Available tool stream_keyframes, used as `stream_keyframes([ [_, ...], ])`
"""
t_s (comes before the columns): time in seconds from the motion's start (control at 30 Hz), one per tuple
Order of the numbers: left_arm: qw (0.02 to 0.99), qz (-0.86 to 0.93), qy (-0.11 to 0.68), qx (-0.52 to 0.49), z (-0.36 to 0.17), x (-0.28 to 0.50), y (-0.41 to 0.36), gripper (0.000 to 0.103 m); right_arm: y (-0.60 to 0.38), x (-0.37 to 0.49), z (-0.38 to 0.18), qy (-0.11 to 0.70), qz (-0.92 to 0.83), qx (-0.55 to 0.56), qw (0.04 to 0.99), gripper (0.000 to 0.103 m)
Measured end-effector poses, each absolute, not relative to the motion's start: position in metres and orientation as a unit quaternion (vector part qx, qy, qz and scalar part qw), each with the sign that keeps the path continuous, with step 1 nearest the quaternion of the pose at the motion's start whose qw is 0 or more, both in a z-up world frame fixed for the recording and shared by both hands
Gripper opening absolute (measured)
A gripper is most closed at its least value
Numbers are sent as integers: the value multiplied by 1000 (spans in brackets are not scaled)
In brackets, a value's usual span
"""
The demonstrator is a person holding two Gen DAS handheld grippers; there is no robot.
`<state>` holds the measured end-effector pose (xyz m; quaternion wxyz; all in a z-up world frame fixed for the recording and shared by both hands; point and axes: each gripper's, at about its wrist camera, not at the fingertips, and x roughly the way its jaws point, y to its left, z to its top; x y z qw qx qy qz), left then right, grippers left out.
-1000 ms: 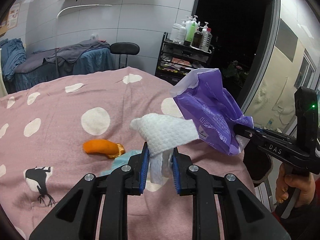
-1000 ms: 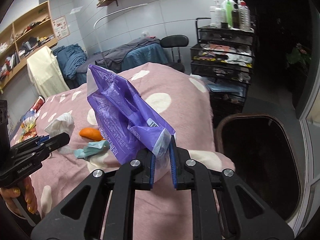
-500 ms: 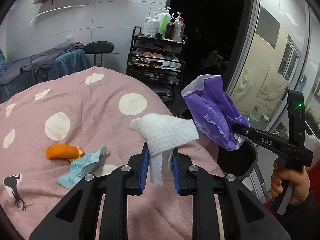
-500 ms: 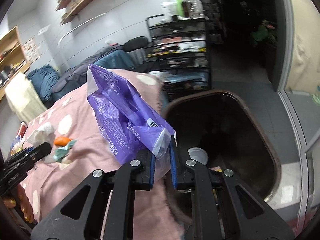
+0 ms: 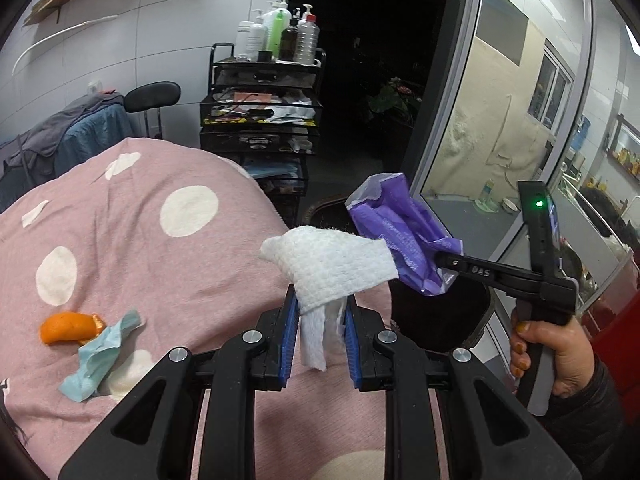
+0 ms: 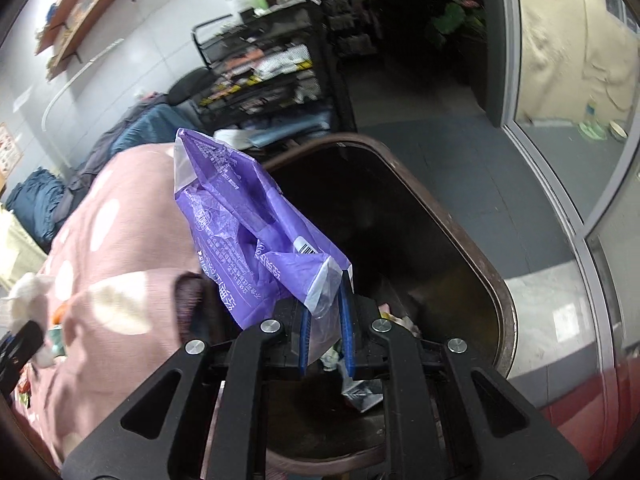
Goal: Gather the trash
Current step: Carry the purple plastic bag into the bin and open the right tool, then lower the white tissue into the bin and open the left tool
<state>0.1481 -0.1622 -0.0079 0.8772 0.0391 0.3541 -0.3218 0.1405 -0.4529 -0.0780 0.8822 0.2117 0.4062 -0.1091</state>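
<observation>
A white, waffle-textured paper towel (image 5: 332, 266) is crumpled into a wad and pinched between blue pads, a loose strip hanging down below it. Just to its right a crinkled purple plastic bag (image 6: 244, 236) with white print and a barcode label is clamped by its clear corner, standing up over the open brown trash bin (image 6: 472, 264), which already has scraps at its bottom. On the pink polka-dot bed, to the near left, an orange peel (image 5: 64, 326) lies touching a crumpled pale-blue tissue (image 5: 100, 354).
</observation>
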Motion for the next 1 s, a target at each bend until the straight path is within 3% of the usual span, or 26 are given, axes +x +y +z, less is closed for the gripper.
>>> stream_keyframes([
  [0.23, 868, -337, 364, 44, -12, 150, -177, 21, -462, 149, -106, 431, -131, 225, 864, 18],
  [0.3, 864, -342, 366, 46, -13, 151, -180, 21, -462, 154, -110, 434, -134, 229, 861, 28],
  [0.37, 863, -345, 367, 49, -14, 151, -183, 21, -462, 156, -113, 435, -135, 233, 859, 61],
  [0.4, 862, -345, 367, 51, -14, 151, -185, 21, -462, 155, -114, 431, -141, 231, 861, 65],
  [1.0, 843, -373, 382, 64, -20, 157, -215, 21, -454, 119, -79, 363, -157, 222, 891, 80],
])
